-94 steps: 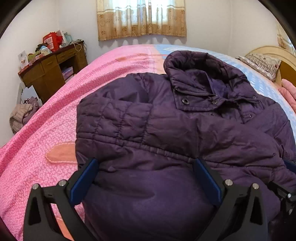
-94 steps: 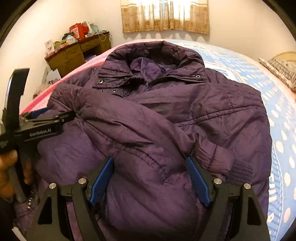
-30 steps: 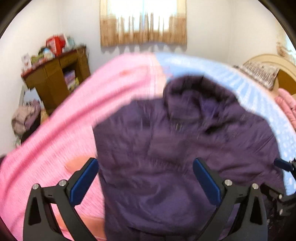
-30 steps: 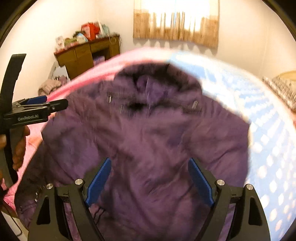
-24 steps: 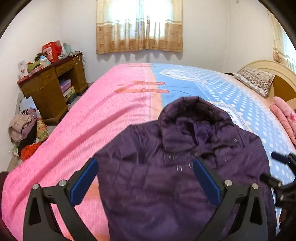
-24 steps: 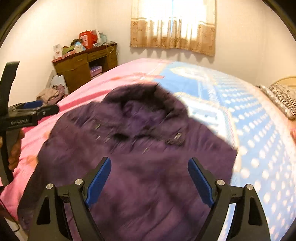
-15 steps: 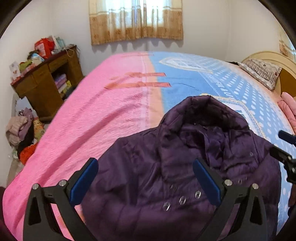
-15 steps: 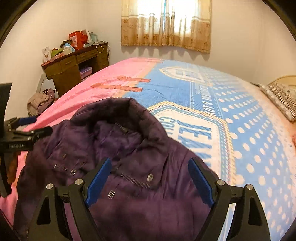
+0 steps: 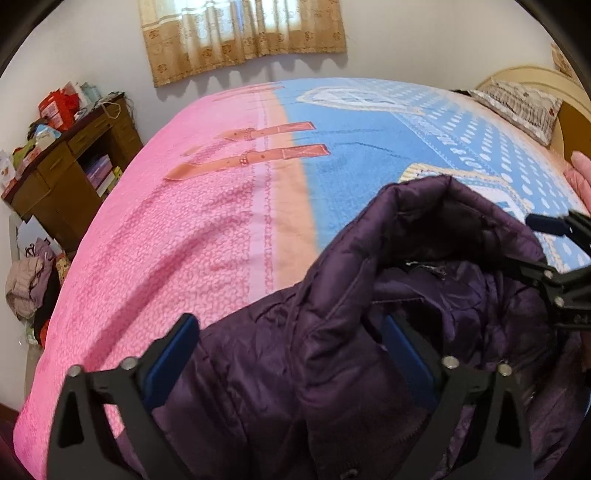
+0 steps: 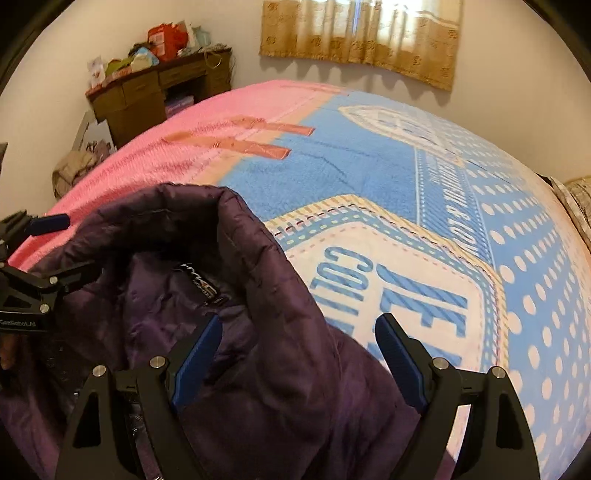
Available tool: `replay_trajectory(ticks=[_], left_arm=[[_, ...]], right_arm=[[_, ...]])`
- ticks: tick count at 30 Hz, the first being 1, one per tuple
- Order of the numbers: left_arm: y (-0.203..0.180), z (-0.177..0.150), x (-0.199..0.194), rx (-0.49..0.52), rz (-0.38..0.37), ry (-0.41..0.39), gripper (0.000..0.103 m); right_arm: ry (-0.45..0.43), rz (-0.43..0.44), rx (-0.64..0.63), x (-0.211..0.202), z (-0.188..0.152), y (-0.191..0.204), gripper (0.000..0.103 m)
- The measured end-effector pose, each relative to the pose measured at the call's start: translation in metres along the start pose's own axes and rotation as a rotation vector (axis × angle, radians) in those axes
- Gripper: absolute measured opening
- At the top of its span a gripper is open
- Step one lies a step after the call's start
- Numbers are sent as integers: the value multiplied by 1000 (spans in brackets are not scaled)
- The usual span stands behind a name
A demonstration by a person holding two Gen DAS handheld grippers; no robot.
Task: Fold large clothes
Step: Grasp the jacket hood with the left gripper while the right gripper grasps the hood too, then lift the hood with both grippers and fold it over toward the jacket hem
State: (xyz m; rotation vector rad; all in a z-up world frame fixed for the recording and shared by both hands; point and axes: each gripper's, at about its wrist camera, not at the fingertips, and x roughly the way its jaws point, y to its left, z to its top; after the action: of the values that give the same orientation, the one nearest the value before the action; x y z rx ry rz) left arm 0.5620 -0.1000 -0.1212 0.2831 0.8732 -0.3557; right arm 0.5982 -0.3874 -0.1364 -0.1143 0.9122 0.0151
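At the bottom of each wrist view, both grippers' jaws are closing astride the jacket's collar: the left gripper [image 9: 291,354] straddles its left shoulder, the right gripper [image 10: 299,350] its right. The jacket [image 9: 369,332] lies collar-far on the bed [image 9: 207,229].

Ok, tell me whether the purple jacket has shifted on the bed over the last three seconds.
Yes. The purple jacket has slid toward the camera, away from the curtain: far more pink and blue blanket lies bare beyond its collar.
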Motion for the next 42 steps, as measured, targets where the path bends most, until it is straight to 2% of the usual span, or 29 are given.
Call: replay_trajectory(ticks=[1, 2, 3, 5, 7, 8, 10, 17, 24, 33, 42], left_arm=[[-1, 0, 1, 16, 0, 0, 85], [-2, 2, 2, 27, 1, 0, 82], [-3, 2, 2, 37, 5, -4, 75], [-4, 4, 1, 52, -1, -8, 60], [-4, 6, 1, 65, -27, 4, 31], [-5, 7, 0, 71, -37, 8, 25], [-5, 9, -3, 79, -32, 2, 18], [-4, 11, -25, 124, -14, -37, 14], [-10, -1, -53, 229, 25, -117, 13], [-11, -26, -70, 310, 48, -173, 12], [-15, -47, -75, 346, 57, -188, 12]], right_arm=[[7, -12, -14, 3, 1, -1, 63], [22, -13, -16, 6, 2, -2, 40], [34, -5, -9, 8, 2, -4, 31], [33, 10, -1, 5, 1, -7, 24], [25, 7, -11, -1, -1, -6, 18], [20, 11, -9, -4, -2, -7, 17], [6, 25, 1, -11, -3, -8, 16], [-37, 34, -6, -40, -7, -5, 13], [-72, 5, -51, -67, -20, 4, 12], [-68, -4, -69, -80, -44, 7, 12], [-45, -5, -72, -81, -68, 13, 12]])
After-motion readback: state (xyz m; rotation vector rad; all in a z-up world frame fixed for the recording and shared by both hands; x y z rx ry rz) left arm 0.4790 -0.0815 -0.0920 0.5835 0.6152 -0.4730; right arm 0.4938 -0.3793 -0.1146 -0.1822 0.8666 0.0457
